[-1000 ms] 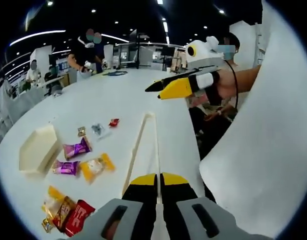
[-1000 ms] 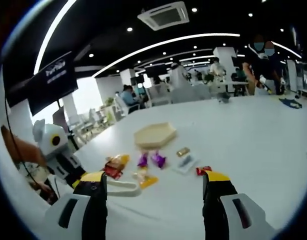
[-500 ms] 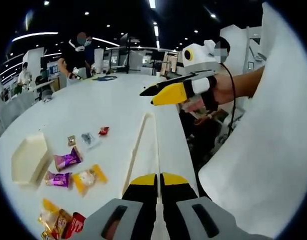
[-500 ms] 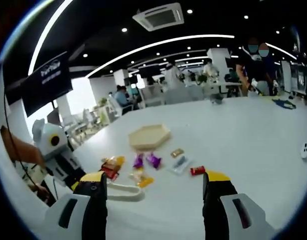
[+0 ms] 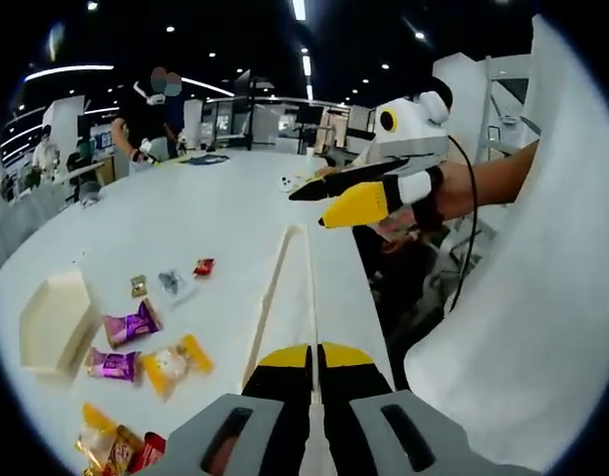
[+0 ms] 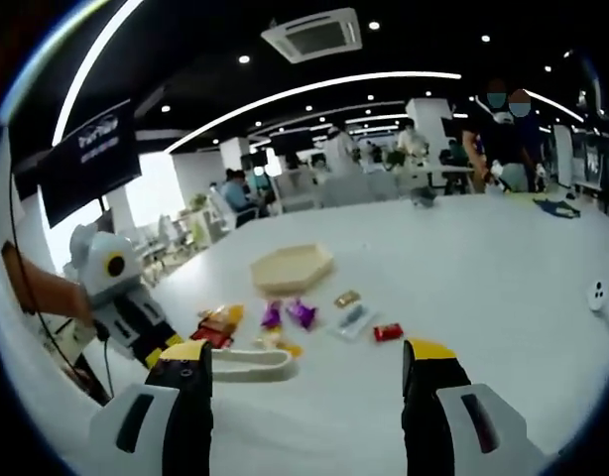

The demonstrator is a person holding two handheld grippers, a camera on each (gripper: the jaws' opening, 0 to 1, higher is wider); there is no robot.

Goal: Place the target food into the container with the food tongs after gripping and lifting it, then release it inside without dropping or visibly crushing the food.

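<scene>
Open-plan office, dark ceiling with strip lights, broad white table (image 5: pixel 225 208). At bottom centre of the left gripper view, left gripper (image 5: pixel 312 359) clamped narrow on cream food tongs (image 5: pixel 285 288), arms running up mid-frame, tips empty. In the right gripper view, right gripper (image 6: pixel 309 365) spread wide at the bottom, holding nothing. Judged barely begun: nothing gripped or lifted, hexagonal beige container (image 6: pixel 291 268) at centre apparently empty. Wrapped snacks scattered left of the tongs: purple candy (image 5: pixel 128 324), orange packet (image 5: pixel 172 362), small red piece (image 5: pixel 202 266); target among them unclear.
</scene>
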